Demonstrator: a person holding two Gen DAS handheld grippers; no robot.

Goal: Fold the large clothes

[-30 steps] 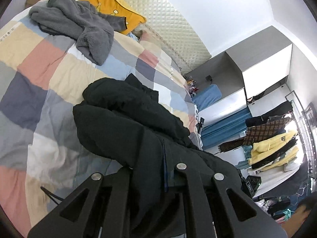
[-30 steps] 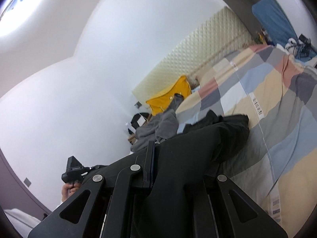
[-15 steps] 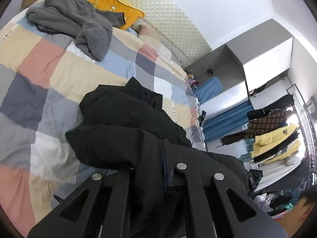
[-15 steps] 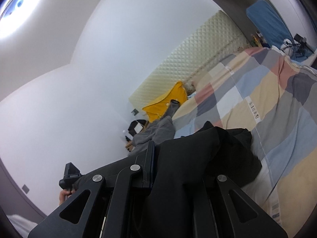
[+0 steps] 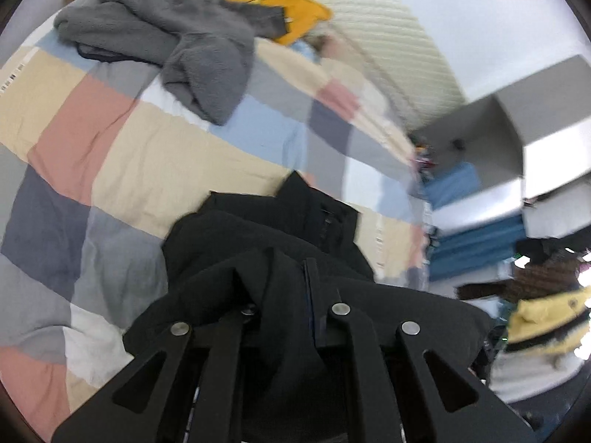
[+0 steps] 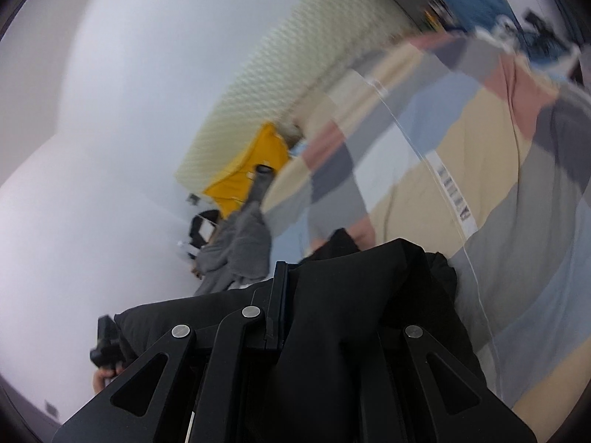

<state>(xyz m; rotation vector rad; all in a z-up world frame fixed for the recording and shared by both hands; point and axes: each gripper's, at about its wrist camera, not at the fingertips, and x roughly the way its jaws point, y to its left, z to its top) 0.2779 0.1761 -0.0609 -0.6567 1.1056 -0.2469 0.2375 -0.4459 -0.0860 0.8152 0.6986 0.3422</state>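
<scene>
Black jacket clamped by both left gripper and right gripper; edge held raised over patchwork duvet, evidently for folding.

The left gripper points steeply downward, its fingers closed tight on black cloth. The right gripper points less steeply, its fingers also pressed together on black cloth. A hand holds the left gripper's handle.

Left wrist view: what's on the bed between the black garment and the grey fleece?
Nothing: only bare patchwork duvet between black garment and grey fleece, in the left wrist view.
</scene>
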